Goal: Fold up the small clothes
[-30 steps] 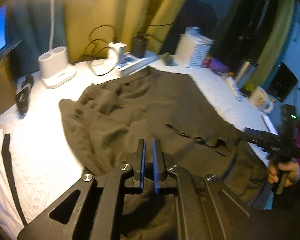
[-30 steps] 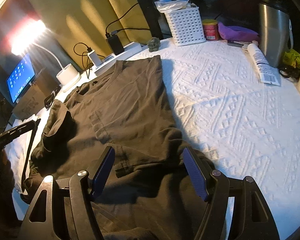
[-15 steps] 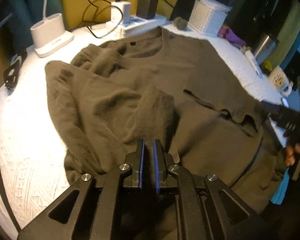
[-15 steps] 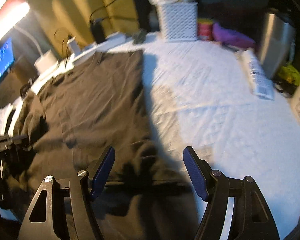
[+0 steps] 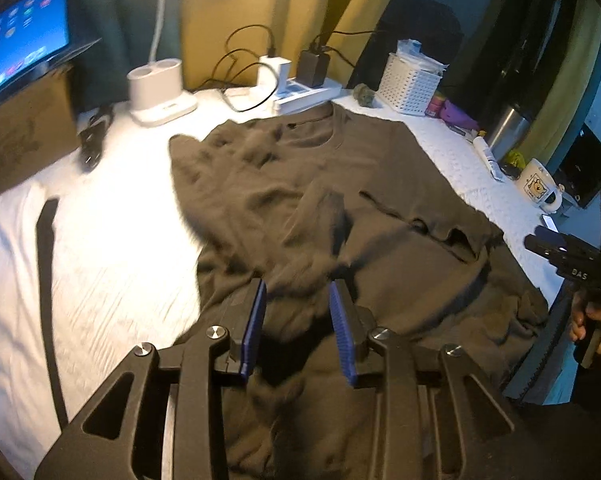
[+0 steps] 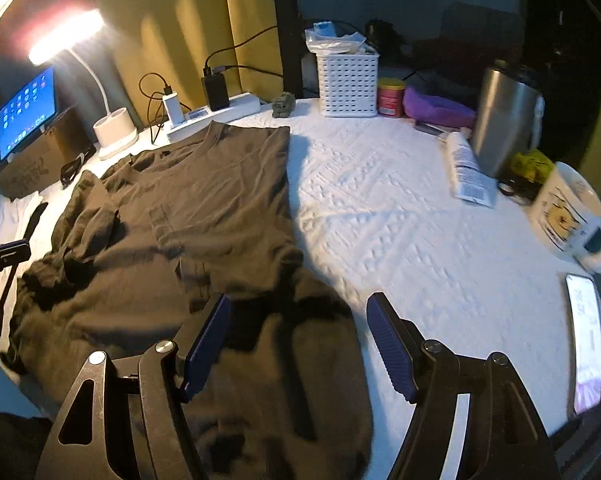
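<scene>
Jaws of the left gripper (image 5: 298,320) are opening just above the dark t-shirt (image 5: 340,184), with cloth seen between the blue pads (image 5: 256,320) but not pinched. The right gripper (image 6: 300,340) stands spread wide and empty over the shirt's right side edge, near the hem. The shirt lies partly folded across the white bedspread (image 6: 400,220), collar toward the far edge, its left side rumpled. A white basket (image 6: 347,84) stands at the far edge, a mug (image 6: 568,212) at the right edge.

Place: a home bedroom or study corner (dim, lamp-lit)
Signs: white quilted cover (image 6: 400,240), mug (image 6: 568,212), lit tablet (image 6: 26,114), yellow curtains (image 6: 172,20), charger strip (image 6: 220,110)
</scene>
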A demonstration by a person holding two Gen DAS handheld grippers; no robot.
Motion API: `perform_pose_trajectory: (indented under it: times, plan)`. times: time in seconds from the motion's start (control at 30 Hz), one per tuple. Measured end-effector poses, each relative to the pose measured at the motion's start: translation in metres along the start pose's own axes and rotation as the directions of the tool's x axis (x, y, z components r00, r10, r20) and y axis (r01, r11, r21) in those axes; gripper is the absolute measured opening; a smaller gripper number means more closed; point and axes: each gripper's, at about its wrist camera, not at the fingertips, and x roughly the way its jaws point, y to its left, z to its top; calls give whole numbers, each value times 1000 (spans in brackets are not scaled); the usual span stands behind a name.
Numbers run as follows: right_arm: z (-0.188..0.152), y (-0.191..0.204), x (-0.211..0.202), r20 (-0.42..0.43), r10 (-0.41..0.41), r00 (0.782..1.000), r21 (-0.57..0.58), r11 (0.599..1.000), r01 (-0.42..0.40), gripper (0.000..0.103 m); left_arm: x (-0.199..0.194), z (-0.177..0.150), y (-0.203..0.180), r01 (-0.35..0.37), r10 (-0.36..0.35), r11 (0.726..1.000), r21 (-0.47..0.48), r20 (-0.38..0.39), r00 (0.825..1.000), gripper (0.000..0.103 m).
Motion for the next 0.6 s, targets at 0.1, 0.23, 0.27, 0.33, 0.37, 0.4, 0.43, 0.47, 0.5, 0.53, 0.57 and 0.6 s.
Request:
perform_pose_trajectory:
  times: [0.1, 0.23, 0.27, 0.33, 0.37, 0.4, 0.43, 0.47, 0.5, 0.53, 0.57, 0.6]
  plan:
    - [-13, 0, -12, 4, 4, 1000, -9, 1000, -4, 73, -3, -18, 4, 6, -6, 1000, -22, -7, 1000, 32]
    - [-31, 9, -17, 0, 54, 999, -25, 998, -54, 73, -2, -43, 1, 5, -5, 1000, -24, -26, 1000, 33]
    - [-35, 13, -15, -8, 75, 997, -26, 997, -76, 72, 0, -49, 0, 2, -3, 1000, -23, -37, 999, 33]
    - [-45, 22, -9, -28, 99, 995, -39, 994, -100, 72, 3, -59, -1, -10, 10, 1000, -17, -57, 998, 33]
    - [-51, 26, -5, -46, 99, 994, -46, 994, -102, 72, 3, -64, -2, -13, 12, 1000, -10, -67, 998, 33]
    - [-55, 28, -3, -55, 99, 994, -50, 994, -102, 72, 4, -68, -2, -15, 15, 1000, -6, -73, 997, 33]
    - [-62, 31, 0, -69, 101, 992, -52, 993, -105, 72, 4, -72, -2, -18, 17, 1000, -6, -80, 997, 33]
    - [-66, 31, 1, -81, 97, 992, -53, 993, -102, 72, 4, -76, -2, -17, 16, 1000, -7, -90, 996, 33]
    - [-71, 31, 3, -90, 92, 992, -54, 994, -97, 72, 4, -80, -2, -18, 17, 1000, -9, -98, 995, 33]
    - [-75, 30, 3, -95, 87, 992, -58, 994, -92, 72, 2, -82, -4, -18, 17, 1000, -6, -98, 995, 33]
    - [-80, 29, 3, -100, 80, 992, -62, 994, -86, 72, 0, -85, -6, -17, 17, 1000, 3, -97, 995, 33]
    - [-84, 28, 1, -101, 76, 992, -67, 994, -83, 72, -1, -87, -8, -17, 18, 1000, 14, -100, 995, 33]
